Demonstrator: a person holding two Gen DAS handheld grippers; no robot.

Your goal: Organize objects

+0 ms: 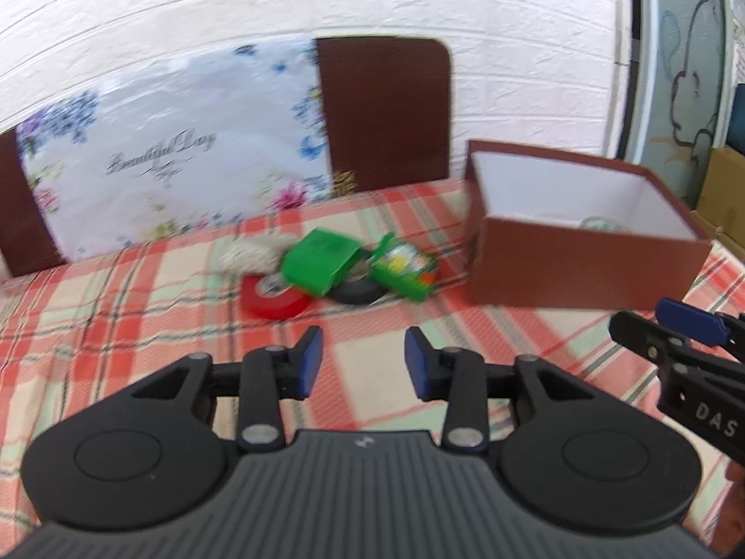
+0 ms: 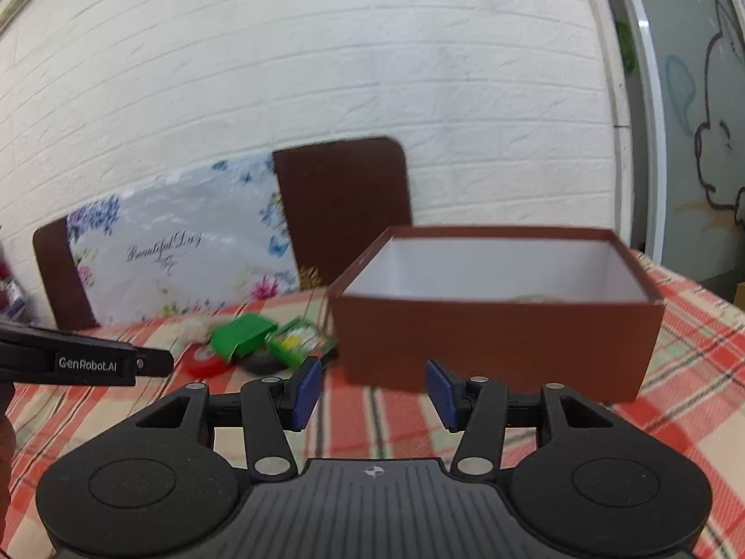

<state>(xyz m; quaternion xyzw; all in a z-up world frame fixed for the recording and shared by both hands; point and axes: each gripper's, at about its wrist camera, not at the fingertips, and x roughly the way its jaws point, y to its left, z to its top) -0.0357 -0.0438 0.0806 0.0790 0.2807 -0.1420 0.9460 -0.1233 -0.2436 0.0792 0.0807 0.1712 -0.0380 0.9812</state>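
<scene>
Both grippers are held low over the desk (image 1: pixel 139 307), which is covered w/ a red-and-cream plaid cloth. The left gripper (image 1: pixel 363 363) is seen w/ its blue-padded fingers (image 1: pixel 311 361) spread apart, nothing between them; it is aimed at a small heap of objects near the desk's middle. The right gripper (image 2: pixel 372 393) is likewise seen w/ fingers (image 2: pixel 305 391) apart and empty, pointed at the brown box (image 2: pixel 493 340).

The heap is made up of a red tape roll (image 1: pixel 274 300), a black tape roll (image 1: pixel 356 296) partly hidden under a green box (image 1: pixel 321 258), a green printed carton (image 1: pixel 405 270) just beside it, and a pale, blurred bundle (image 1: pixel 249 254) behind; what that bundle is can't be told. The green box is tilted, resting on the rolls.

The brown box is set to the right of the heap, close but not clearly touching, lid off, white inside. A round item (image 1: pixel 600 223) is glimpsed at its bottom, mostly hidden by the front wall.

Behind the desk, a brown chair back (image 1: pixel 386 107) and a floral panel (image 1: pixel 172 149) lettered "Beautiful Day" are seen against a white brick-pattern wall (image 2: pixel 326 70).
</scene>
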